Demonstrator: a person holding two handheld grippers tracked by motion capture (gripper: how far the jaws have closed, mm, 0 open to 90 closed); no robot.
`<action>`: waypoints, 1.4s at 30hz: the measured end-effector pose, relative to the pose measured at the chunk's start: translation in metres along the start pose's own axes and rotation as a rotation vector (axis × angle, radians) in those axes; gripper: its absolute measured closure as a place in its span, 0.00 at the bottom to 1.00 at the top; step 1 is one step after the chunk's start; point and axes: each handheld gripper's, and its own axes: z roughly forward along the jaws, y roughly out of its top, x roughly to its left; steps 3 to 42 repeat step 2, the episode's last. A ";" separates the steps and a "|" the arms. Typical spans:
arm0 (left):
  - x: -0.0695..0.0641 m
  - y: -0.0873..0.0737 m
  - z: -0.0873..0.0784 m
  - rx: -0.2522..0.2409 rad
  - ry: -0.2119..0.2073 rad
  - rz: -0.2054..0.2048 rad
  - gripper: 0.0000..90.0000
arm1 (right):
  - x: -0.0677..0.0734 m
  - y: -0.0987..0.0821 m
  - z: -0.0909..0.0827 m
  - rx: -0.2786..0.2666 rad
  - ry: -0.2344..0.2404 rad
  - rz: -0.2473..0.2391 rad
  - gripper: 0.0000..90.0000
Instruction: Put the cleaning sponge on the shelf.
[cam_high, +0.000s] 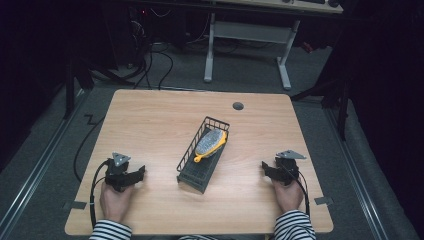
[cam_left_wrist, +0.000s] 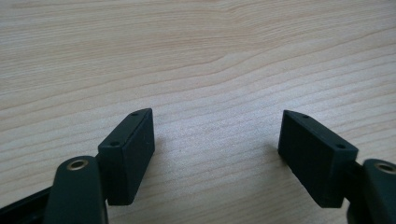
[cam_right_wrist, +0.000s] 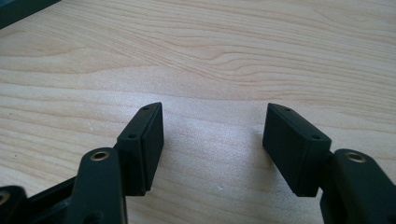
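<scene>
Now the brush (cam_high: 211, 143) lies in the basket (cam_high: 191, 172), and both tongs (cam_high: 131, 176) (cam_high: 268, 171) rest spread and empty beside it on the bench (cam_high: 150, 125).

The light wooden table (cam_high: 150, 120) carries a black wire basket (cam_high: 186, 170) near its middle, and both grippers apparently rest at its near edge.

A black wire basket (cam_high: 192, 172) lies slantwise at the middle of the table, its far end angled right. Inside it, toward the far end, rests a grey-and-yellow brush (cam_high: 211, 142), handle pointing near-left.
</scene>
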 end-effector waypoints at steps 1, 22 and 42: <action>0.000 0.000 0.000 0.000 0.000 0.000 0.29 | 0.000 0.000 0.000 0.000 0.000 0.000 0.43; 0.000 0.000 0.000 0.001 0.006 -0.004 0.29 | 0.000 0.000 0.000 0.000 0.001 0.001 0.42; 0.000 0.000 0.000 0.001 0.006 -0.004 0.29 | 0.000 0.000 0.000 0.000 0.001 0.001 0.42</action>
